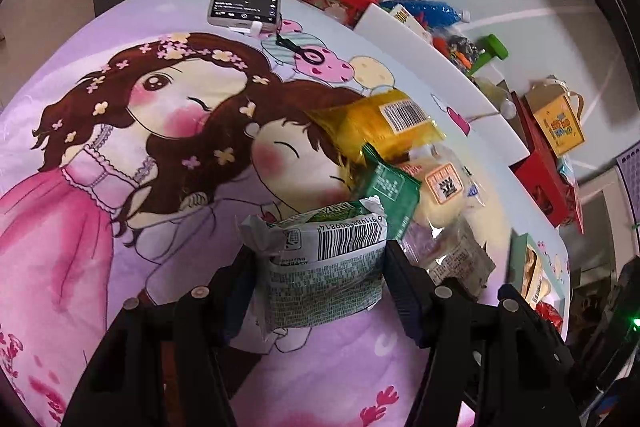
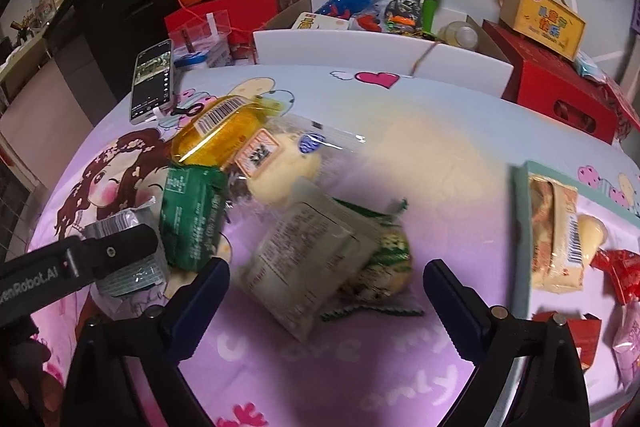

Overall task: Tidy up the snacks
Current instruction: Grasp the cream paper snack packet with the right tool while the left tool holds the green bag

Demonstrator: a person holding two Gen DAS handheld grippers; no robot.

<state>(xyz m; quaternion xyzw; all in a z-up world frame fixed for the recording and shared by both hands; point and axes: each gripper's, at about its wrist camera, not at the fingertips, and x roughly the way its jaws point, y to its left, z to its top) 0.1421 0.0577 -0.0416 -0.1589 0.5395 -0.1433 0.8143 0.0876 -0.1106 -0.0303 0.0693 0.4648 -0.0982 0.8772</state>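
Observation:
My left gripper (image 1: 320, 267) is shut on a grey-green snack packet (image 1: 324, 267) with a barcode, held just above the pink cartoon cloth (image 1: 120, 187). It also shows in the right wrist view (image 2: 124, 267), at the left of the pile. My right gripper (image 2: 324, 291) is open, its fingers either side of a pale packet (image 2: 308, 259) lying on a green-white packet (image 2: 384, 267). Behind lie a dark green packet (image 2: 192, 215), a yellow packet (image 2: 216, 131) and a clear-wrapped bun (image 2: 280, 167).
A teal tray (image 2: 520, 187) at the right holds wrapped snacks (image 2: 556, 231); red packets (image 2: 620, 275) lie beside it. A phone (image 2: 152, 87) lies at the cloth's far left. Red boxes (image 2: 560, 95), a white box (image 2: 360, 47) and a yellow carton (image 2: 544, 19) stand behind.

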